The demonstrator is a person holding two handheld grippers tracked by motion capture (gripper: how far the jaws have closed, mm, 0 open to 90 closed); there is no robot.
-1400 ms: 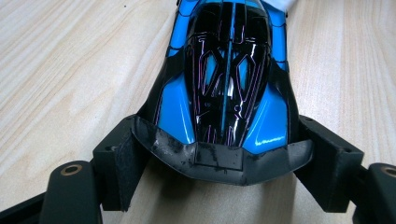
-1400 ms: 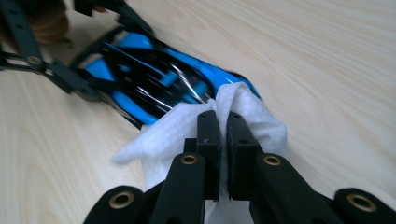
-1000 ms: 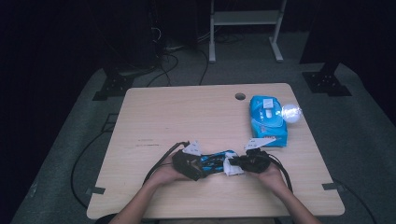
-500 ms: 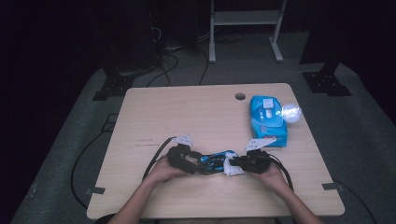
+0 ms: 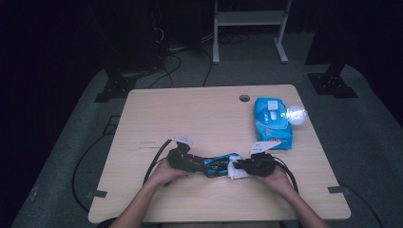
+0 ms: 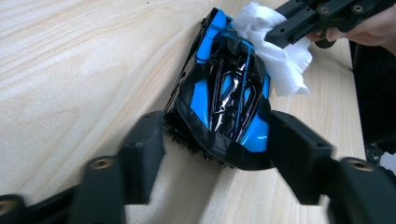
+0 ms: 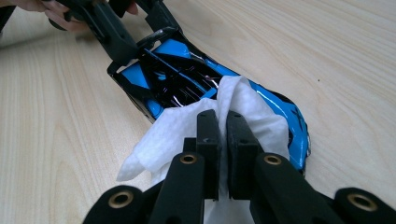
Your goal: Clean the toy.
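A blue and black toy car [image 6: 229, 88] lies on the wooden table [image 5: 190, 114] near its front edge. My left gripper [image 6: 217, 149] has just been closing its jaws, and they now press on both sides of the car's rear end. My right gripper [image 7: 222, 121] is shut on a white wipe [image 7: 173, 135], which rests against the nose and roof of the car [image 7: 173, 70]. In the high view the two grippers face each other, the left gripper [image 5: 199, 164] and the right gripper [image 5: 237, 167], with the car [image 5: 216, 164] between them.
A blue pack of wipes [image 5: 272, 122] lies at the right of the table, with a shiny round object [image 5: 295, 114] beside it. A cable hole [image 5: 244, 98] sits near the far edge. Cables trail from both grippers. A white frame stands on the floor beyond.
The left gripper's jaws have narrowed onto the rear of the car, and that hand has shifted slightly. The right gripper and the wipe have stayed where they were.
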